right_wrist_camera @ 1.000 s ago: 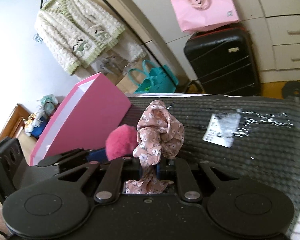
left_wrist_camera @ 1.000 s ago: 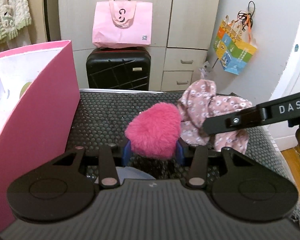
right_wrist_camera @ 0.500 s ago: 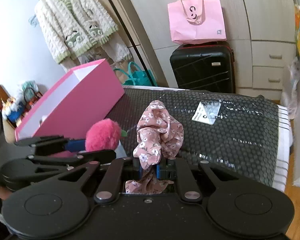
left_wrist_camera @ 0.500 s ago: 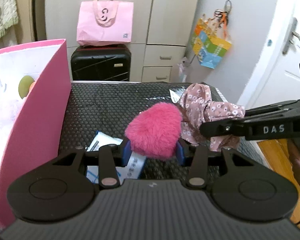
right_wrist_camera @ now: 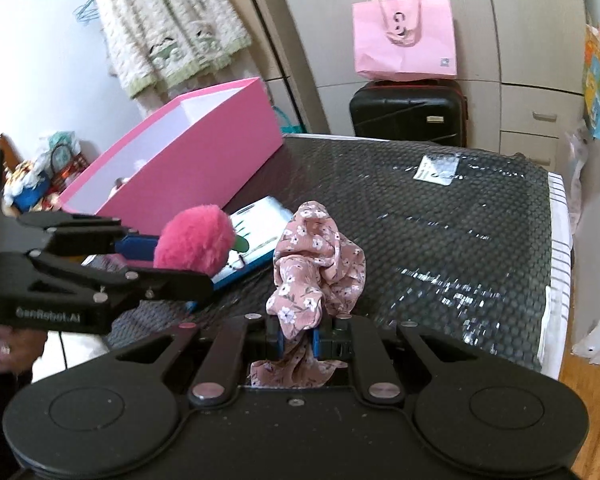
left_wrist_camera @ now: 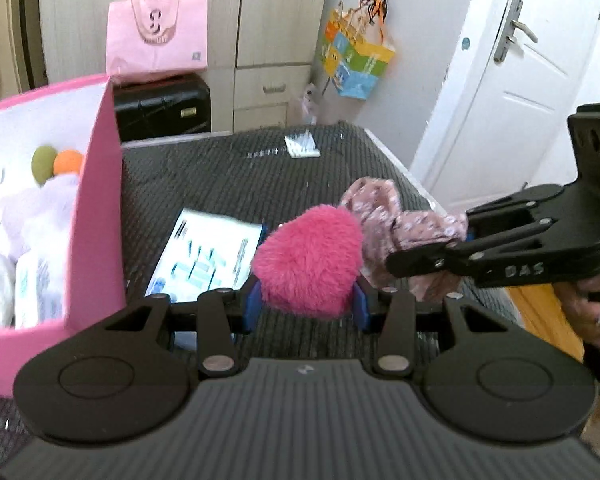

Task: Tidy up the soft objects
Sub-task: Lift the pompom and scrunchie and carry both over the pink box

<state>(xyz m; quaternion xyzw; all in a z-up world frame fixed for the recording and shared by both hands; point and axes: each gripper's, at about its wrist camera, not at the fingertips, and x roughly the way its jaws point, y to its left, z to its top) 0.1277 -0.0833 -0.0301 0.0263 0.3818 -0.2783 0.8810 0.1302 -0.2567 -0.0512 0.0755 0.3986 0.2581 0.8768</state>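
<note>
My left gripper (left_wrist_camera: pixel 305 306) is shut on a fluffy hot-pink pompom (left_wrist_camera: pixel 308 260), held above the dark honeycomb-patterned table (left_wrist_camera: pixel 228 176). The right wrist view shows that pompom (right_wrist_camera: pixel 196 244) at the left, between the blue pads of the left gripper (right_wrist_camera: pixel 168 250). My right gripper (right_wrist_camera: pixel 294 334) is shut on a pink floral fabric scrunchie (right_wrist_camera: pixel 316 264), which bunches up above the jaws. The same scrunchie (left_wrist_camera: pixel 396 220) shows in the left wrist view just right of the pompom. An open pink box (left_wrist_camera: pixel 96 208) stands at the left with soft items inside.
A white-and-blue printed packet (left_wrist_camera: pixel 208 256) lies flat on the table under the pompom, beside the box. A small white label (right_wrist_camera: pixel 438 168) lies farther back. Behind the table stand a black suitcase (right_wrist_camera: pixel 408 108) with a pink tote bag (right_wrist_camera: pixel 404 36), drawers and a white door (left_wrist_camera: pixel 512 80).
Both grippers have lifted and pulled back with the pompom and scrunchie still held. The packet on the table has come into view and more of the box interior shows.
</note>
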